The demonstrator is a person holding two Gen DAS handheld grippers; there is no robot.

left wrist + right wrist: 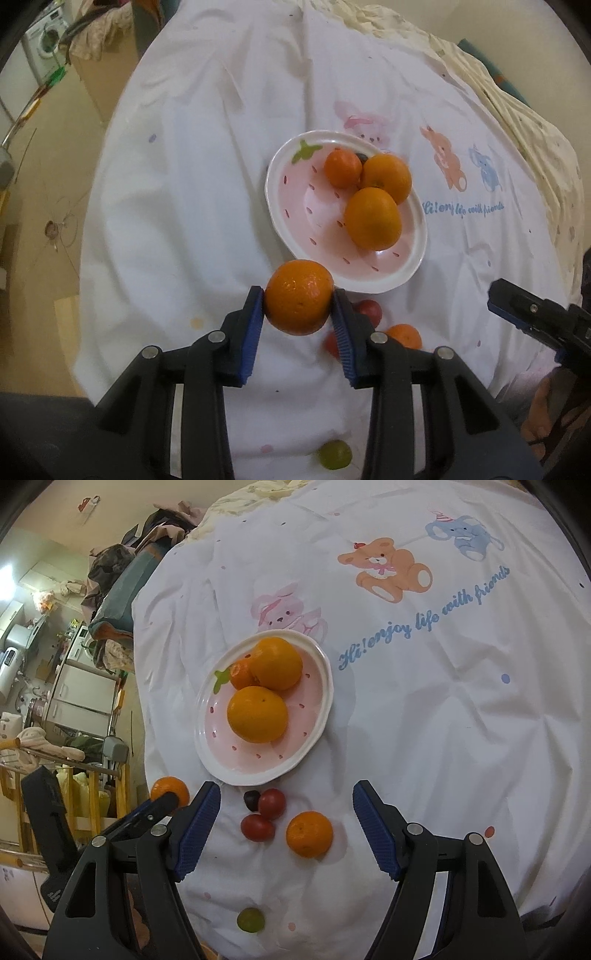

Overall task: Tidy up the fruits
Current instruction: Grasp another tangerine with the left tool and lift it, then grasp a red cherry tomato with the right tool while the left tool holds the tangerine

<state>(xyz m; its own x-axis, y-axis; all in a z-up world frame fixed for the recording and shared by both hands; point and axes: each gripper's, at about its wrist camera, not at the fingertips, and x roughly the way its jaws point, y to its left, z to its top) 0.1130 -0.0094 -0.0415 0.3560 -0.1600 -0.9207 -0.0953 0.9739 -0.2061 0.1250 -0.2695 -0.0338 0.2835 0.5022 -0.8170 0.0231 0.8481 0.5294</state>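
Observation:
My left gripper (298,304) is shut on an orange (299,297) and holds it above the cloth, just short of the pink strawberry plate (291,188). The held orange also shows in the right wrist view (170,791). The plate (314,716) holds two large oranges (257,713) (276,663) and a small mandarin (240,674). My right gripper (286,799) is open and empty over loose fruit on the cloth: a mandarin (309,833), two red tomatoes (271,804) (257,827), a dark grape (252,799) and a green grape (250,919).
A white cloth (443,720) with cartoon animals and blue writing covers the table. Its left edge drops to the floor (44,206). Kitchen clutter and a wooden rack (74,812) stand to the left.

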